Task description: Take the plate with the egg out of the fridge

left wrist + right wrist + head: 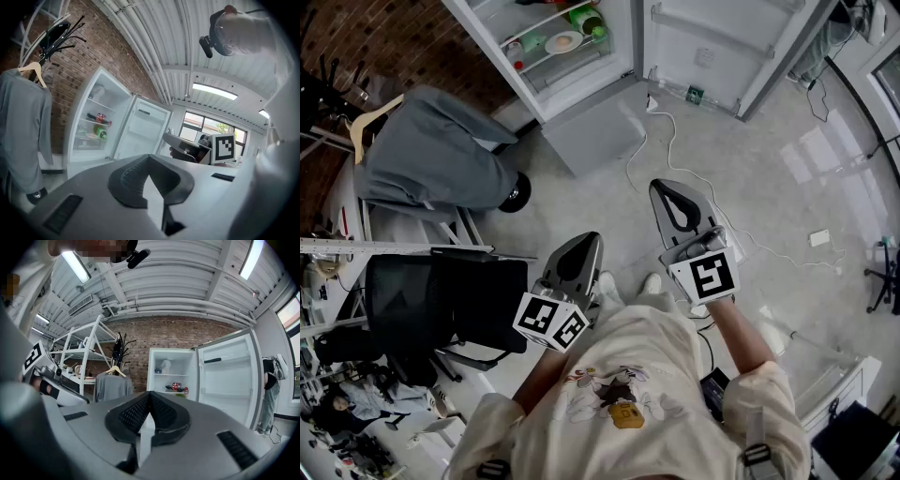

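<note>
The white fridge (572, 80) stands open at the top of the head view, several steps ahead of me. A pale plate with the egg (563, 41) lies on a middle shelf, beside a green item (586, 19). In the left gripper view the plate (90, 136) shows small on that shelf. My left gripper (581, 244) and right gripper (667, 189) are held low in front of my body, far short of the fridge. The left gripper (149, 157) is shut and holds nothing. The right gripper (150, 393) is likewise shut and holds nothing.
The fridge door (722, 47) hangs wide to the right. A grey garment on a hanger (431, 155) and a black office chair (441, 300) stand at my left. A white cable (675, 141) trails over the grey floor in front of the fridge.
</note>
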Motion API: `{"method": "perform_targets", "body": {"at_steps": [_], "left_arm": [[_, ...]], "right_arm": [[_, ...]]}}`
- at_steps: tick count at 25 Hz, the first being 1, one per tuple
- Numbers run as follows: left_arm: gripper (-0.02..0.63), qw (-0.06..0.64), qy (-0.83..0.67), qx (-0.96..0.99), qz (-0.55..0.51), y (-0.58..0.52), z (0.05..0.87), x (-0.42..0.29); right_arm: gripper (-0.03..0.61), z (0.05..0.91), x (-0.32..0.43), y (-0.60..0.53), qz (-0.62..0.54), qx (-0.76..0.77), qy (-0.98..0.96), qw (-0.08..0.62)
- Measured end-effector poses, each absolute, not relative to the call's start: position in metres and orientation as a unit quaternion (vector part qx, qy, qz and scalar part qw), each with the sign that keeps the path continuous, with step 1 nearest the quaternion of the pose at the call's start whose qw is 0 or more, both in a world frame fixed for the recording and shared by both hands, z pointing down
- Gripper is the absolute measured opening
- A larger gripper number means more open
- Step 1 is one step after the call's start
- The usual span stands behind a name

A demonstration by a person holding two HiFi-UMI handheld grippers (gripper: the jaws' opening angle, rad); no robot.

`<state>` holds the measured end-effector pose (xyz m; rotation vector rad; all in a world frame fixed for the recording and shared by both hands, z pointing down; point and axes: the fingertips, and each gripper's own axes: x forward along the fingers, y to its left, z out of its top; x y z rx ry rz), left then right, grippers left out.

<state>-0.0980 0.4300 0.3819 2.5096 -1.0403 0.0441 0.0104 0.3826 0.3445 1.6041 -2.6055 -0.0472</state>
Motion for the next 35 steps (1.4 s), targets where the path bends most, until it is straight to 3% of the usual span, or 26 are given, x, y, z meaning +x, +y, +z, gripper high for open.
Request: {"method": "perform_targets", "body": {"at_steps": [12,21,29,35], "left_arm": [[0.008,0.222,-0.361,0.906,0.003,0.423,0.382,-0.102],[0.008,0.231,-0.363,0.903,0.002,0.423,0.387,-0.097],[0.008,0.237,-0.362,0.902,0.016,0.433,0.394,-0.072],[0.008,0.224,-0.387,0.894,0.015,0.435,0.398,-0.063]], "right_arm": [[0.006,0.361,0.009,0.376,0.016,0.546,-0.836,0.057],[0.006,0.366,0.022,0.381,0.043,0.55,-0.834,0.028],[0.006,0.402,0.014,0.431,0.061,0.505,-0.859,0.058],[0.006,0.415,0.013,0.442,0.074,0.468,-0.88,0.029]]}}
